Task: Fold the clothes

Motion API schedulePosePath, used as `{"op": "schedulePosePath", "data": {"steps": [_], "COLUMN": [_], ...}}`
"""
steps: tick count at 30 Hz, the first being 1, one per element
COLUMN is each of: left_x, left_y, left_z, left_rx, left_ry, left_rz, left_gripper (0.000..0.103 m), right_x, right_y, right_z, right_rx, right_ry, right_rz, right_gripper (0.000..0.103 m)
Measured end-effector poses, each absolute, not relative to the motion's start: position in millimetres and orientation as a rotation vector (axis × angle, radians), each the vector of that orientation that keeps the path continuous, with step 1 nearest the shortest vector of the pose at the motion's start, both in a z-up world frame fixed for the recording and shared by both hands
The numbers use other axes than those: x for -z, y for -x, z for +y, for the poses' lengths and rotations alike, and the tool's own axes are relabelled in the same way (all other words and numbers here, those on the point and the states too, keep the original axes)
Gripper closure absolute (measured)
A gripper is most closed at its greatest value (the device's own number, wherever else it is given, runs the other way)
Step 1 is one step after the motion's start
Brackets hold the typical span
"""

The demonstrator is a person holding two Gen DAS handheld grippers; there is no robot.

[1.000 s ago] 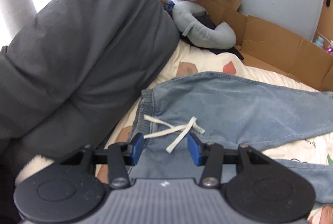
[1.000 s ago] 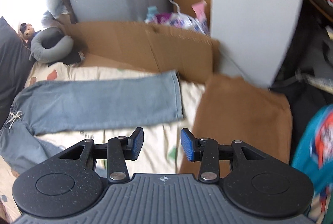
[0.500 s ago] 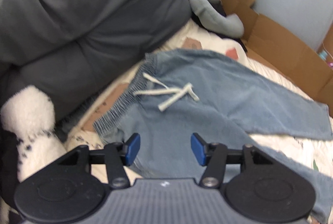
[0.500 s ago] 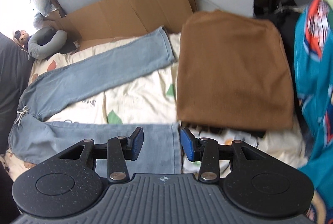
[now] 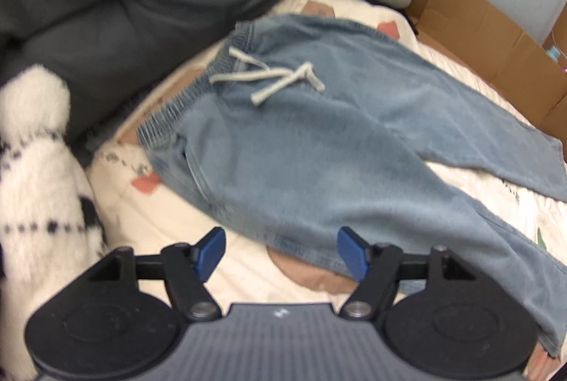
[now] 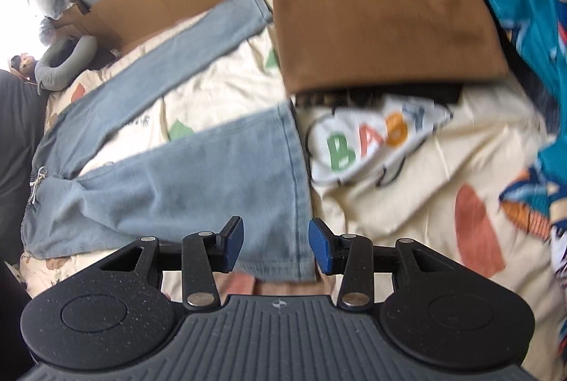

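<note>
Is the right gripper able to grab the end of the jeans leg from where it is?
Probably yes. The right gripper hangs just over the jeans leg's hem, jaws opening, nothing lying on top there. The brown folded cloth sits farther off.

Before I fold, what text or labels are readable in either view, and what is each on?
"BABY", in coloured letters, on the white cloth poking out from under the folded brown garment.
Small dark print on the cream bedsheet between the jeans legs: too blurred to read.
Nothing else legible.
</note>
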State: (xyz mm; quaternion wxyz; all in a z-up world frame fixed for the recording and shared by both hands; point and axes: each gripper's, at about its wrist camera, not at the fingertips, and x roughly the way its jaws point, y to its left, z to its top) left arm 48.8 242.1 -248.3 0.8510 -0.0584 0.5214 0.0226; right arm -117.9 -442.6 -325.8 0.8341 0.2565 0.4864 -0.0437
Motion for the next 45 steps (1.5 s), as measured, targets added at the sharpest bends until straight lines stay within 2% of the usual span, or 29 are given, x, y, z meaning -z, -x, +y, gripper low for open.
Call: {"op": "schedulePosePath", "data": {"steps": [3, 7, 18, 28, 33, 45], "left_x": [258, 270, 290, 290, 290, 295], "left_y": [-45, -40, -32, -29, -30, -30], "left_z": [237, 232, 227, 231, 232, 231], "left_rx": [-0.040, -0.045, -0.035, -0.053, -0.056, -0.027], "left_ry": [0.137, 0.164, 0.131, 0.124, 0.118, 0.154], "left_rz": [1.113, 1.135, 1.219, 1.217, 1.216, 1.225], "left_gripper": [0.026, 0.024, 0.024, 0.024, 0.025, 0.025], "right_x": [340, 358, 409, 447, 448, 430], "right_y": [127, 137, 141, 139, 143, 157], "right_z": [-443, -438, -422, -440, -451, -456], "right_rx": [0.105, 0.109, 0.053, 0.175, 0.213, 0.101], "right_ry": [-0.577, -0.591, -0.752, -1.035, -1.194, -1.305], "right_rz": [1.021, 1.020, 1.098, 1.040, 0.956, 0.800], "right_gripper": [0.045, 0.043, 0.043, 0.043, 0.042, 0.043]}}
